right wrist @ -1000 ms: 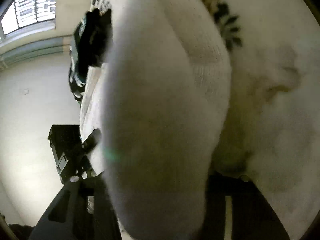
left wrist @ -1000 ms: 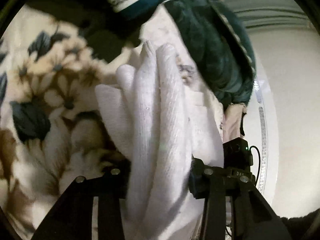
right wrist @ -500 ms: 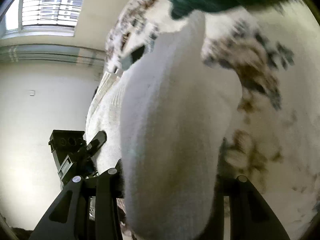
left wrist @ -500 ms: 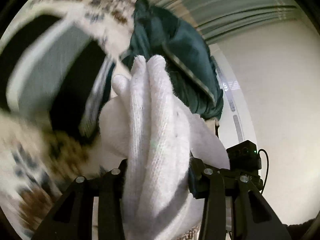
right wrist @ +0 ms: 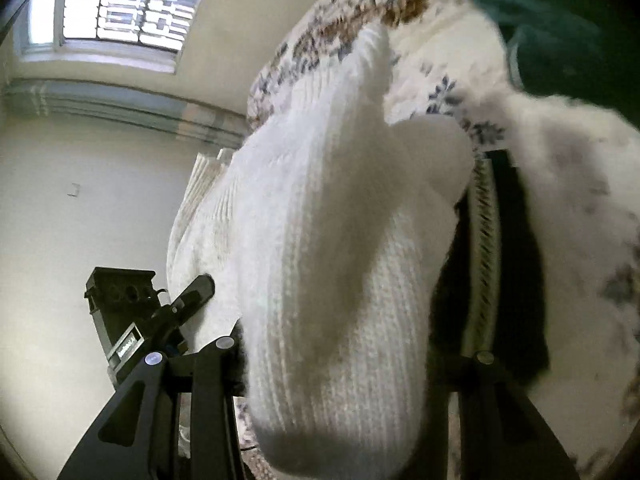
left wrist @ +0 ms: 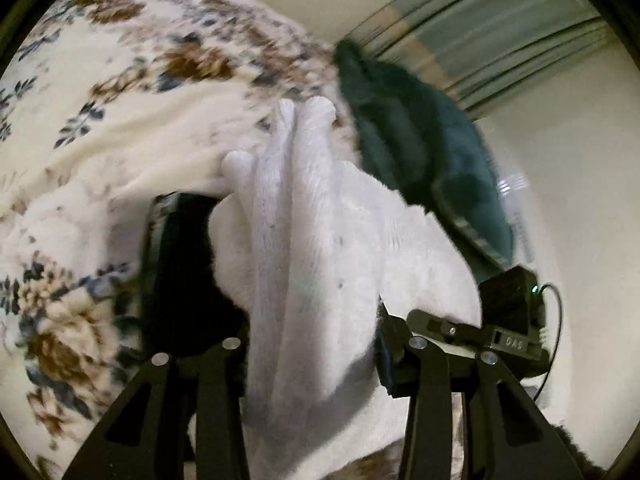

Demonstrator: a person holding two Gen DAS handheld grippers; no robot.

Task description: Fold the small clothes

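white ribbed sock (left wrist: 304, 264), cream brown-and-blue floral blanket (left wrist: 120, 92), dark green garment (left wrist: 424, 152)

One white sock (left wrist: 304, 240), one floral blanket (left wrist: 120, 120), perhaps one dark-green garment (left wrist: 420, 152)

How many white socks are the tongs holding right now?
1 that I can make out: a white sock, pinched by the left tongs at one end and the right tongs at the other. Folds could hide a second.
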